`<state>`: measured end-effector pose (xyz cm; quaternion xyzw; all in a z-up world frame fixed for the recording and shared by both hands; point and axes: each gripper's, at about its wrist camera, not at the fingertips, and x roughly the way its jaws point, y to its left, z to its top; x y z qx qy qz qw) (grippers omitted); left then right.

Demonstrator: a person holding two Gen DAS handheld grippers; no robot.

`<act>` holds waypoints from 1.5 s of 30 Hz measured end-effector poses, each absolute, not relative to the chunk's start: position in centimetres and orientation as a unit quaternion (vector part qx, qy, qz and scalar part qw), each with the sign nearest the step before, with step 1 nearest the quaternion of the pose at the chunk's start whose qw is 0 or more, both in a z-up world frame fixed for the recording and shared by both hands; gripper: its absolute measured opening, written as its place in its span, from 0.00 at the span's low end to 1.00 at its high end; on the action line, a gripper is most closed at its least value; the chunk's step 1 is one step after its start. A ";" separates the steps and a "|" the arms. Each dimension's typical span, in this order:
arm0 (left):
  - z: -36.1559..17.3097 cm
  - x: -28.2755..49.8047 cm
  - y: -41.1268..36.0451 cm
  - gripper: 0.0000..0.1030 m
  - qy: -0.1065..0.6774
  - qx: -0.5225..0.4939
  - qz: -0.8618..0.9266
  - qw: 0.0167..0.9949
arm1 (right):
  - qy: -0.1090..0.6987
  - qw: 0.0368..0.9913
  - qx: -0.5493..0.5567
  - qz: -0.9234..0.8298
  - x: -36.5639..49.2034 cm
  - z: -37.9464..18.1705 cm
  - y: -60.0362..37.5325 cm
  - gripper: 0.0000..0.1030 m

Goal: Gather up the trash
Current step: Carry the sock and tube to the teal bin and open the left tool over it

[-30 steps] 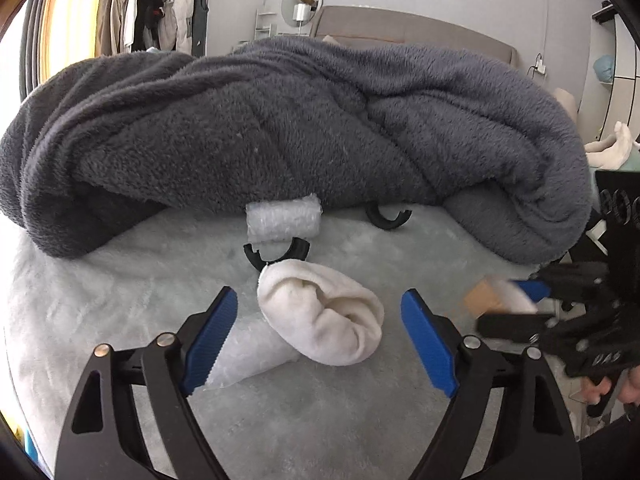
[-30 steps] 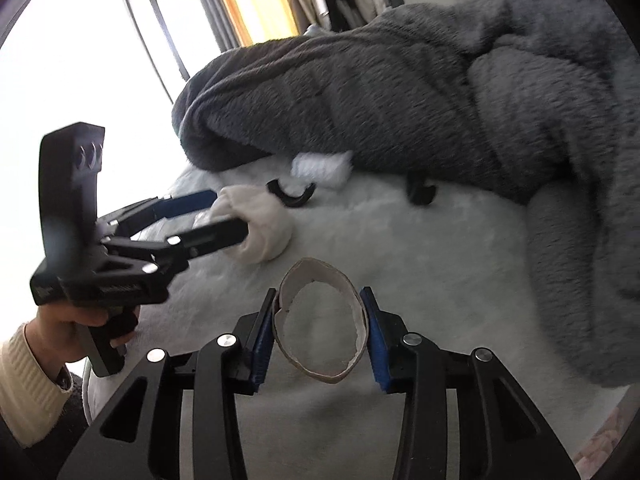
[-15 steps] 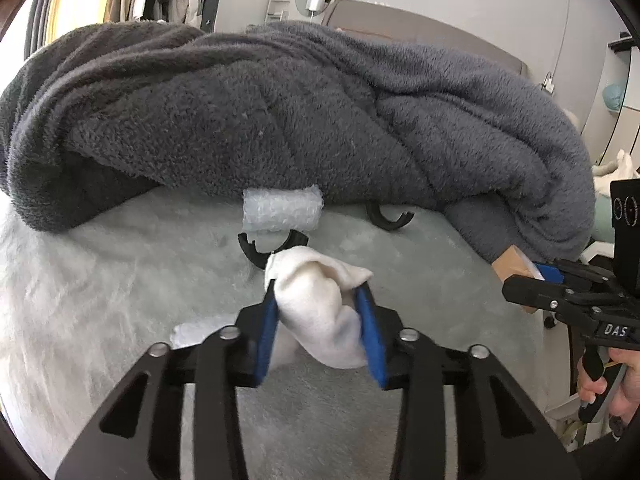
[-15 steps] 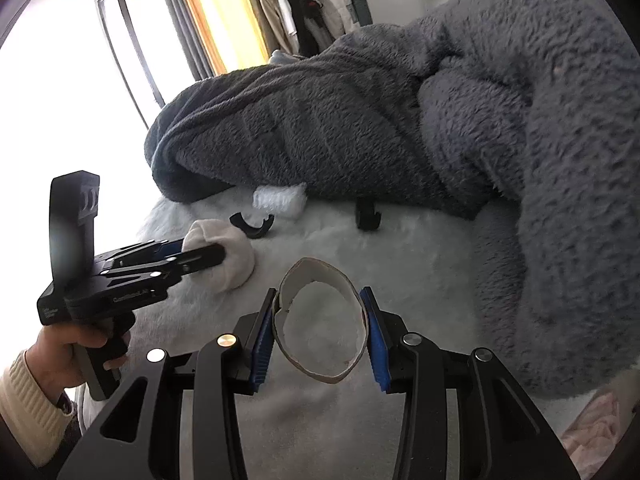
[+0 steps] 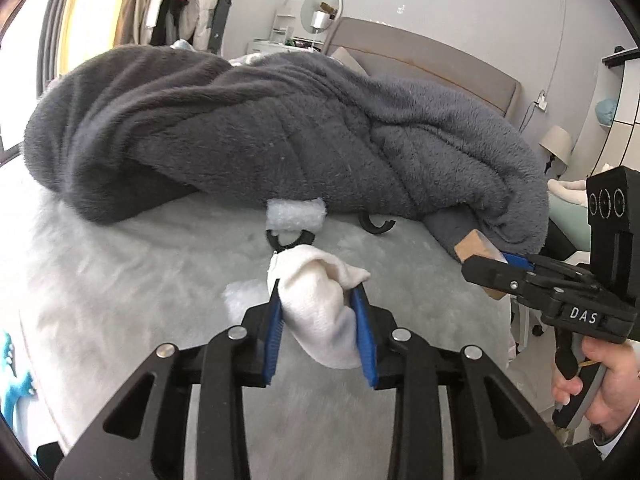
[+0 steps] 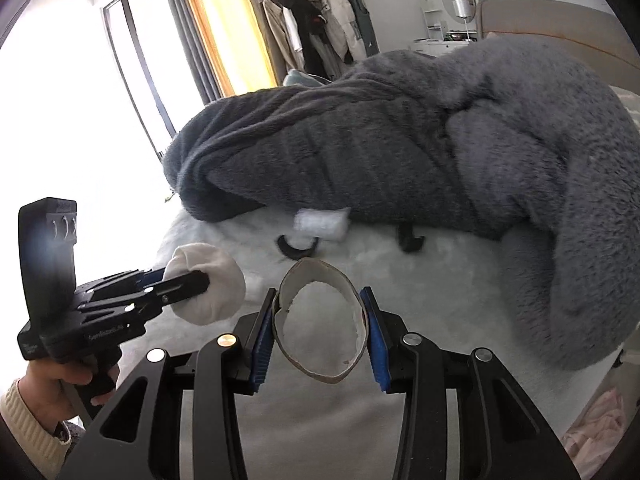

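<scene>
Your left hand-held gripper (image 5: 320, 308) is closing, its blue pads already pinching a balled white sock (image 5: 318, 312) raised just above the pale fluffy bed cover (image 5: 120, 280). Your right hand-held gripper (image 6: 320, 316) squeezes a flattened cardboard tube (image 6: 320, 320) between its pads, held up over the same cover. Still on the bed, at the edge of the heaped grey blanket (image 5: 280, 132), lie a roll of bubble wrap (image 5: 296, 214) and two black plastic clips (image 5: 290, 240), one just in front of the roll.
</scene>
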<state>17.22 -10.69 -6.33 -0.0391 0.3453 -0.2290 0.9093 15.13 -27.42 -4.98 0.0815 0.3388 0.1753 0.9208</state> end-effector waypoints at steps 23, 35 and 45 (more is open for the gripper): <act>-4.2 8.9 2.5 0.34 0.344 -0.044 -0.111 0.931 | 0.326 0.910 0.047 0.253 11.1 -3.2 -13.4 0.40; -5.2 7.3 8.3 0.34 0.365 -0.048 -0.062 0.928 | 0.332 0.896 0.020 0.295 10.9 -3.1 -6.0 0.40; -7.9 6.4 13.8 0.34 0.417 -0.059 -0.026 0.906 | 0.340 0.882 -0.002 0.327 11.3 -3.3 0.0 0.40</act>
